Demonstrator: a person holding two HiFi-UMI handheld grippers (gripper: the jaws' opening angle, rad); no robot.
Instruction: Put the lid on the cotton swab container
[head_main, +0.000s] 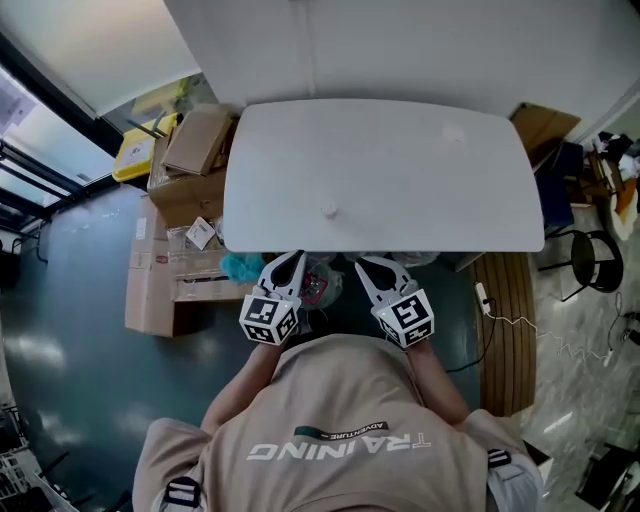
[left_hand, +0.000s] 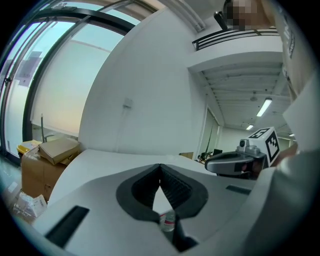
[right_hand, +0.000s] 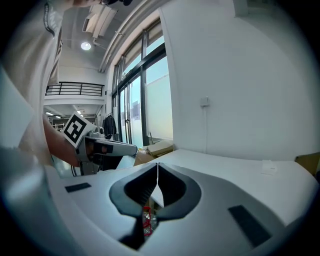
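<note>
A small pale object (head_main: 328, 211) lies alone near the middle of the white table (head_main: 400, 180); it is too small to tell container from lid. A flat pale scrap (right_hand: 268, 167) shows far right on the tabletop in the right gripper view. My left gripper (head_main: 297, 257) and right gripper (head_main: 362, 262) hover side by side at the table's near edge, well short of the object. Both are shut, tips touching (left_hand: 160, 165) (right_hand: 158, 164), with nothing held. Each gripper view shows the other gripper beside it: the right gripper (left_hand: 235, 162), the left gripper (right_hand: 107, 148).
Cardboard boxes (head_main: 190, 150) and a yellow bin (head_main: 135, 155) stand left of the table. A black chair (head_main: 598, 260), a wooden panel (head_main: 505, 330) and another box (head_main: 545, 125) are on the right. Clutter (head_main: 240, 266) lies under the near edge. A white wall backs the table.
</note>
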